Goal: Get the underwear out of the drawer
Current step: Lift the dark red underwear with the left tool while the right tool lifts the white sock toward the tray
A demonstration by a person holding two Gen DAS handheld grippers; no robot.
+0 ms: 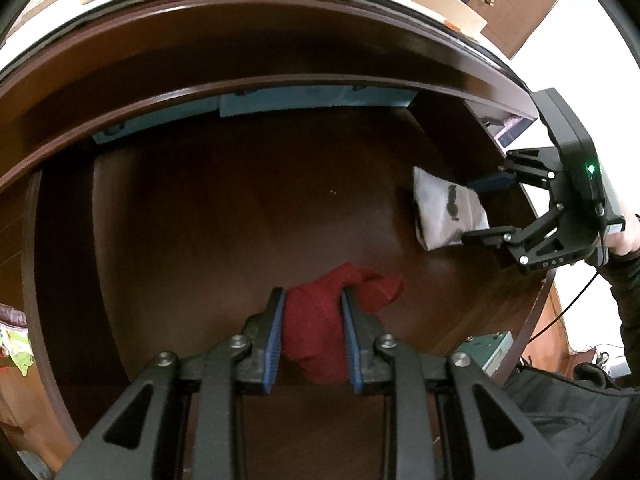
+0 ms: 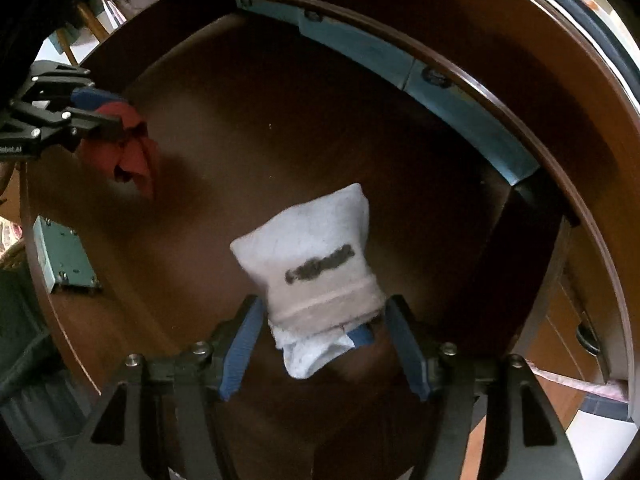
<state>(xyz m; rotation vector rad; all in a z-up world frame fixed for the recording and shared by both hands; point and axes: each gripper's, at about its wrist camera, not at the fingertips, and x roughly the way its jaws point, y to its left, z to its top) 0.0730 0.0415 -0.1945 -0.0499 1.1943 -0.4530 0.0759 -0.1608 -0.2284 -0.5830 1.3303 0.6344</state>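
scene: open wooden drawer, dark brown floor, two garments inside, nothing else on the floor.
left tool: jaws narrow, pads clamped on red underwear; bunched cloth bulges out both ends of the grip.
red underwear position: over the drawer's near part; the right wrist view shows it hanging loose from the tool, looks clear of the floor.
right tool: jaws roughly half apart, pointing down, nothing gripped; pads stand off both sides of the white underwear.
white underwear position: folded bundle with dark print and tan waistband, near the drawer's right wall, between the open fingers; can't tell whether it's resting or dropping.
handling: both light, soft, limp; will sag and unfold, no breakage risk; thin cloth could slip from a shallow pinch.
where to grip: white one across the thick waistband fold, deep between the pads; red one fine mid-bunch.
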